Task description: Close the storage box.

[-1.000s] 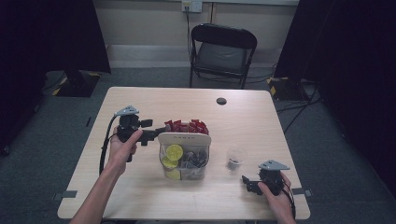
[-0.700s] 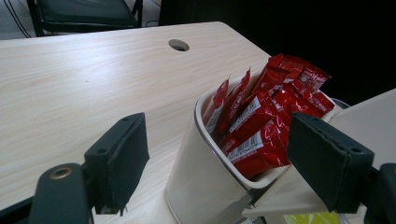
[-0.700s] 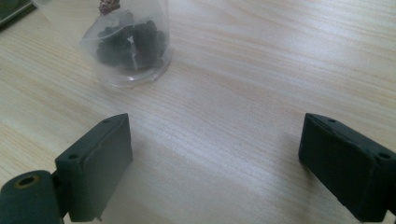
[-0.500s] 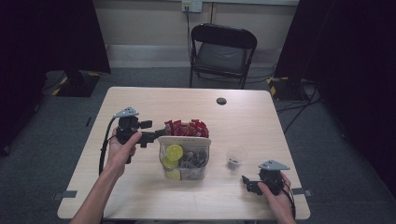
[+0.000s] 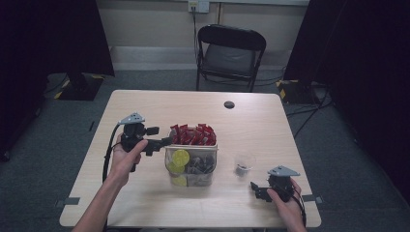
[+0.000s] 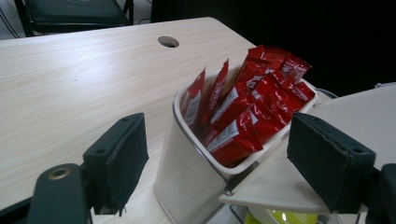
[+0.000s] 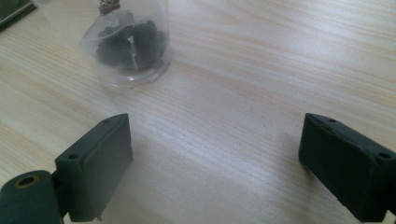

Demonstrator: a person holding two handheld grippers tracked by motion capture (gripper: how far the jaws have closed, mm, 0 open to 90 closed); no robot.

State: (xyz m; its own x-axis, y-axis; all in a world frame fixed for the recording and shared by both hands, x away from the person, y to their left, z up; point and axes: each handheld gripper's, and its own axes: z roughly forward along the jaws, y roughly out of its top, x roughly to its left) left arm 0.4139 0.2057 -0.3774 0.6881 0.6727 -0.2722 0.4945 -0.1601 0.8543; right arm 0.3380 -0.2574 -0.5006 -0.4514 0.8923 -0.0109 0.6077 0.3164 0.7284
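Container (image 5: 191,159) sits mid-bench (image 5: 270,121); left tool (image 5: 164,141), jaws apart, straddles its corner; right tool (image 5: 255,188) gapes near the front edge.

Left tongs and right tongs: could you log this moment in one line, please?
left tongs: open at organizer | right tongs: open, near cup

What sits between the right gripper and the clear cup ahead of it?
Nothing: in the right gripper view, only bare wooden table lies between the open right gripper and the clear cup holding dark pieces. The high view agrees.
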